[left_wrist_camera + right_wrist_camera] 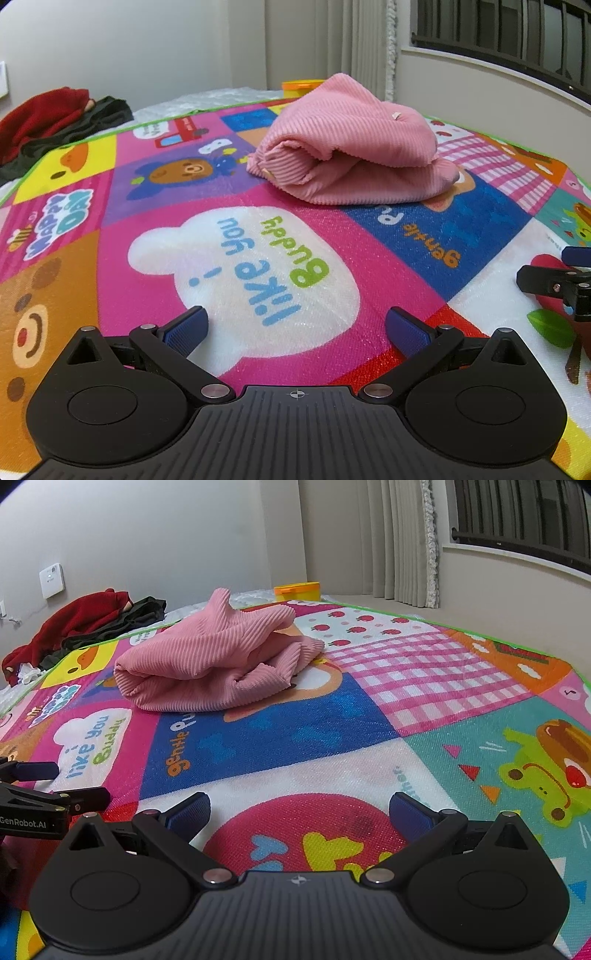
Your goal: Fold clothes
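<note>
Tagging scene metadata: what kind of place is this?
Probably a room in a home, perhaps a bedroom or playroom: a colourful children's play mat carries a pink ribbed garment, pleated curtains hang beside a barred window, and more clothes are heaped by the wall.

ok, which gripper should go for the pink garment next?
Probably the left gripper: the pink garment lies almost straight ahead of its open jaws. From the right gripper, also open, it sits off to the left.
</note>
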